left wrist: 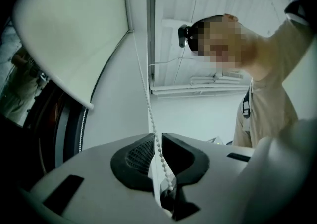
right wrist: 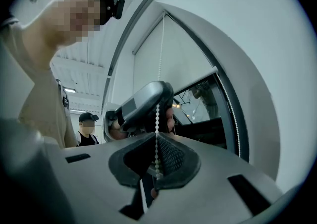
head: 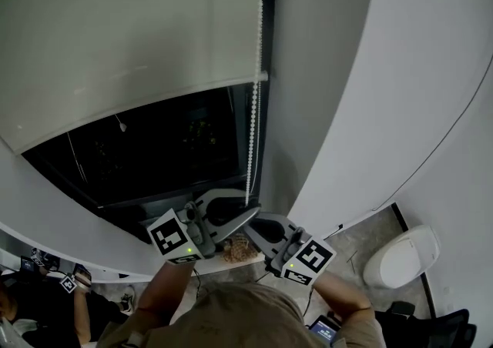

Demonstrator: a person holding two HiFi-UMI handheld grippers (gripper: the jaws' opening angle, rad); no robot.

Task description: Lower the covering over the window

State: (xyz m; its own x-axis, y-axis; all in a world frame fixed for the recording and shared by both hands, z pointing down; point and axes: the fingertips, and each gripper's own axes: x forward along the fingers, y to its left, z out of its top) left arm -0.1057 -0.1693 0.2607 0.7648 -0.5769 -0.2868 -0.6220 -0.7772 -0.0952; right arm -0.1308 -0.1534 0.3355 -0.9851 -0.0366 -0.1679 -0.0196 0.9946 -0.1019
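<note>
We see the white roller blind [head: 115,38] filling the upper left of the head view, with dark window glass [head: 154,154] bare below it. Its bead chain [head: 255,92] hangs at centre frame. The left gripper [left wrist: 159,154] and right gripper [right wrist: 157,157] both pinch it, jaws nearly together.

White roller blind [head: 131,31], white bead chain [head: 256,69], black-and-white marker cube [head: 171,237]

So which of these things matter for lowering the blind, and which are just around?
In use: roller blind, bead chain, window, left gripper, right gripper.
Lying about: white lidded container, person in black cap.
</note>
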